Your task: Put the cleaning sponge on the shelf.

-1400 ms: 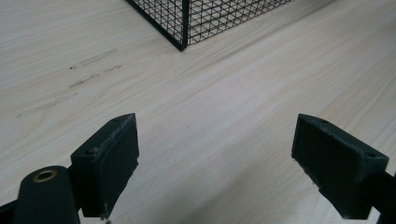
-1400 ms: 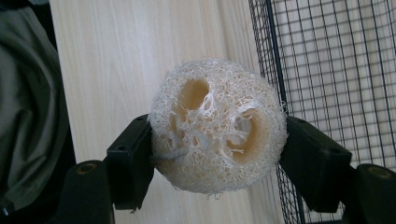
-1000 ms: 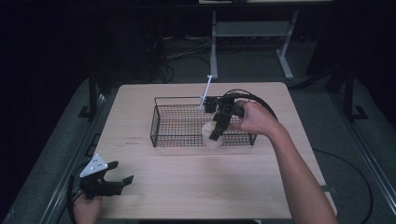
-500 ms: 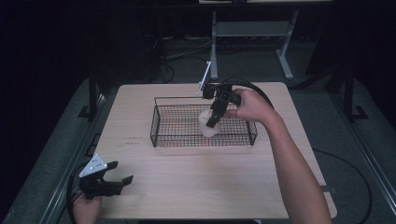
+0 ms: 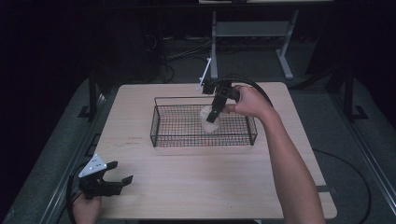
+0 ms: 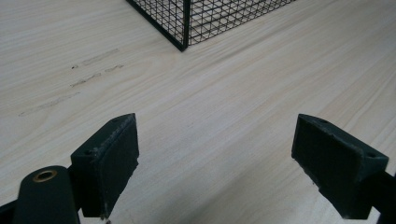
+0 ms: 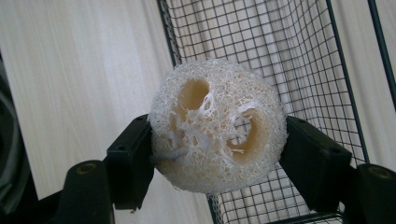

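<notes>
A pale loofah sponge [image 7: 215, 126] with three holes through its face is clamped between the black jaws of my right gripper [image 7: 217, 149]. In the high view that gripper [image 5: 214, 116] points down with the loofah [image 5: 206, 118] above the right half of the black wire basket [image 5: 161, 120]. My left gripper [image 5: 120, 180] rests low at the table's front left corner, open and holding nothing. In the left gripper view its jaws [image 6: 215, 163] stand wide apart over bare wood, with a corner of the basket [image 6: 184, 28] ahead.
The light wooden table [image 5: 210, 186] has free surface in front of the basket. A black cable [image 5: 259, 91] loops from the right gripper. A grey table frame [image 5: 252, 32] and cables lie on the dark floor behind.
The right gripper has carried the loofah back and left, from the basket's front right wall to above its inside. The left gripper has not moved.
</notes>
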Demonstrator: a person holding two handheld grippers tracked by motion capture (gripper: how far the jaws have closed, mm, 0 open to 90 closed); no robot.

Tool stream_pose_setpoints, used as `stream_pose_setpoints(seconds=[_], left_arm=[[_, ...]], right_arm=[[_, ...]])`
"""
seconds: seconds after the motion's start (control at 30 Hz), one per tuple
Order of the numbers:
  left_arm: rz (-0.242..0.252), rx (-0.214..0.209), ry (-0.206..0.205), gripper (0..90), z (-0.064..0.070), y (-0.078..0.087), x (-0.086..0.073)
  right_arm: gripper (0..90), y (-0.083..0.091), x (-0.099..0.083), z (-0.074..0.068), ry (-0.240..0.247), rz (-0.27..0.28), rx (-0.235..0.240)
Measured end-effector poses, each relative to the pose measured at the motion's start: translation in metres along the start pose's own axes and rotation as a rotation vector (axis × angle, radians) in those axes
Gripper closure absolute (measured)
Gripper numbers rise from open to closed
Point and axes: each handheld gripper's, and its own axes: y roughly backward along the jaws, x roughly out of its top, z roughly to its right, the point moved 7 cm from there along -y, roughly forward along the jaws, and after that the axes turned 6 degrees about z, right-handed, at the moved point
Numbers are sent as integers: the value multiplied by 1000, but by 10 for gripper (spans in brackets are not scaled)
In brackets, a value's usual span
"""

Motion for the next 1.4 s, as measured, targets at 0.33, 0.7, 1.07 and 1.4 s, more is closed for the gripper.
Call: stream_pose_setpoints(seconds=[0.33, 0.7, 1.07, 1.4], left_arm=[[0, -4, 4, 137, 0, 0, 0], [4, -2, 8, 137, 0, 1, 0], [3, 0, 7, 137, -1, 2, -1], [5, -1, 8, 136, -1, 1, 0]], right_arm=[[298, -15, -7, 17, -55, 3, 10], [297, -29, -12, 28, -89, -7, 8], [296, -46, -12, 32, -92, -32, 11], [296, -58, -24, 36, -136, -10, 31]])
